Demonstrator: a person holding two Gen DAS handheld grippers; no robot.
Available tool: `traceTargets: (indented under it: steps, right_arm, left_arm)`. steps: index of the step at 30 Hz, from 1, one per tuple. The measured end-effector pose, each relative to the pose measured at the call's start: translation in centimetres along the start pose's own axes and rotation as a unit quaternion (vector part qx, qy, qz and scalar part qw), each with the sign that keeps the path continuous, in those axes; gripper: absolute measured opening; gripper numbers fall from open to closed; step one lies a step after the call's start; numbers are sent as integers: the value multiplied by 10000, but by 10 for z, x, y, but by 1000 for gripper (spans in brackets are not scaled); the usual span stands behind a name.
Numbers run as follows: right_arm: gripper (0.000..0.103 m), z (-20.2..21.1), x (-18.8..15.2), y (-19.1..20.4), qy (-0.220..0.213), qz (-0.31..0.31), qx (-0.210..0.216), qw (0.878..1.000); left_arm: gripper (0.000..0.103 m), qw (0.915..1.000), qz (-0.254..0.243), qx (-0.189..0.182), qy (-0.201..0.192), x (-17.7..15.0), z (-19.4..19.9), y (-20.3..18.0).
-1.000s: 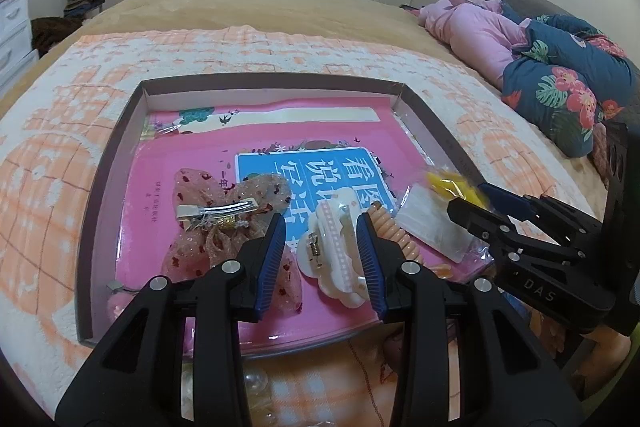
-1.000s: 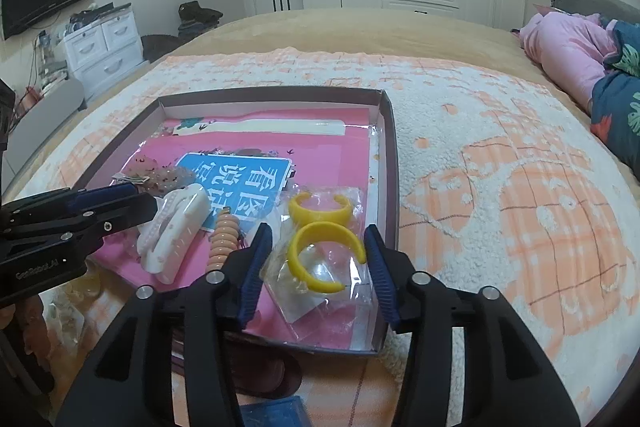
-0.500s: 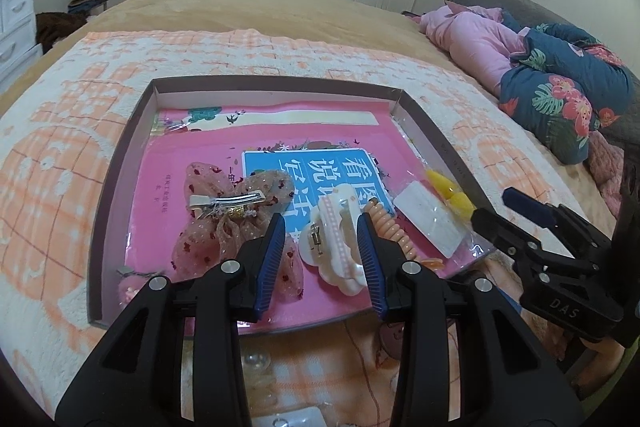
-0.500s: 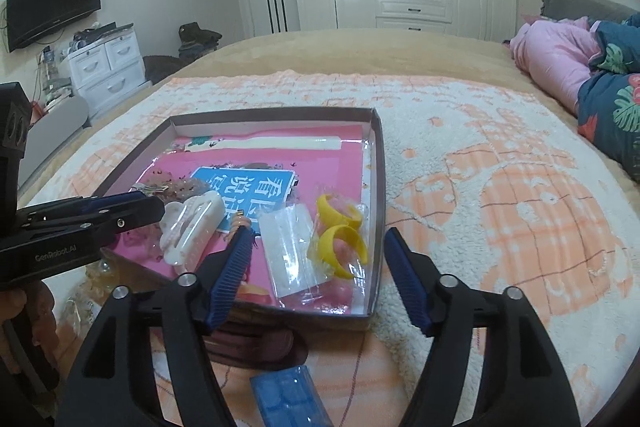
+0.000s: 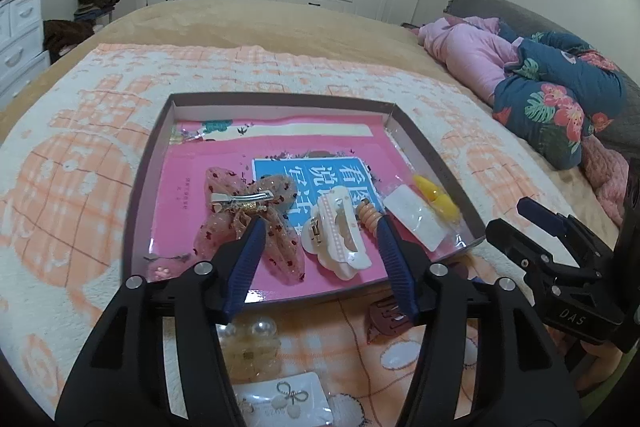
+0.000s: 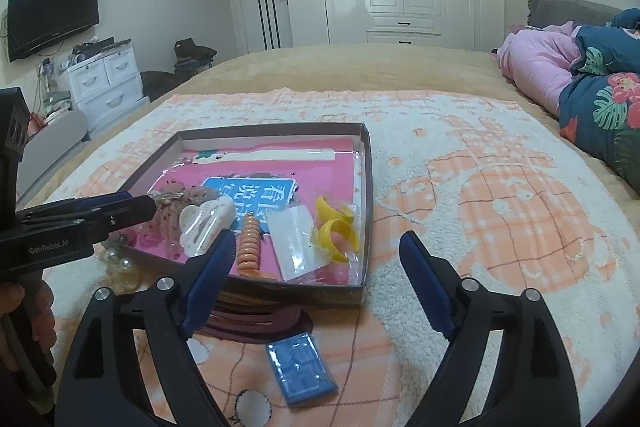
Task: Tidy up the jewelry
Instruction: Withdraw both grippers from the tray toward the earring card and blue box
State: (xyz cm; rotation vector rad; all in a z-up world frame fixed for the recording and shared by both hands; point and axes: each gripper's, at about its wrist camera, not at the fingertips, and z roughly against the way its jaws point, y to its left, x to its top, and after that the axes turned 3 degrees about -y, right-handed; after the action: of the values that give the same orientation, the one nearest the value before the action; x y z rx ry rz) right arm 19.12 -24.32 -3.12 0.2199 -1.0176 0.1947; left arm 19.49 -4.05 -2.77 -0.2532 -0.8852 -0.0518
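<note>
A shallow tray [image 5: 148, 163] is lying on a patterned blanket [image 6: 500, 187] over the bed. Inside it, toward the near edge, are resting a sheer bow clip [image 5: 248, 211], a white claw clip [image 5: 336, 235], a coiled hair tie [image 6: 248, 239] and yellow bangles [image 6: 336, 227]. The left gripper [image 5: 320, 239] and right gripper [image 6: 316, 259] are hovering with jaws just opening wide, gripping nothing.

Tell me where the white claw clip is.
The white claw clip lies in the tray near its front edge, between the pink bow and the orange spiral tie.
</note>
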Motion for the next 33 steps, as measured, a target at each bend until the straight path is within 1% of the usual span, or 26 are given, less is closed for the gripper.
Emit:
traceTargets:
  steps: [1,3,6,9,11,15,16,17,26,33]
  right_arm:
    - [83,2,0,1,-26,-6,-1,10000]
    - [83,8,1,2,-107,-7,-12,9999]
    - [87,17,1,3,-230,8,-73,9997]
    - [89,25,3,3,-298,-27,-81,9995]
    - [91,31,4,3,-356,-24,-106,9993]
    - [93,38,5,4,-415,-17,-134,9990]
    - [94,41,6,5,-436,-21,-135,9990]
    - [94,43,6,6,-446,-20,-132,9989]
    - [95,64,6,15,-558,86,-117,9983]
    - [95,72,-1,27,-485,229,-71,9985]
  left_arm:
    - [54,10000,-4,10,-25,1,2,0]
    - [56,10000,4,21,-93,2,8,0]
    - [61,9999,5,22,-170,3,16,-1]
    - [69,9996,-17,5,-268,3,25,-2]
    - [78,9994,0,-14,-340,3,31,-2]
    - [85,9991,-1,29,-425,2,42,-1]
    - [90,9990,-6,71,-443,1,45,-1]
    - [92,9989,-10,99,-456,1,48,-1]
    - [92,9980,12,192,-596,-3,72,6]
    - [92,9975,70,262,-647,-11,86,17]
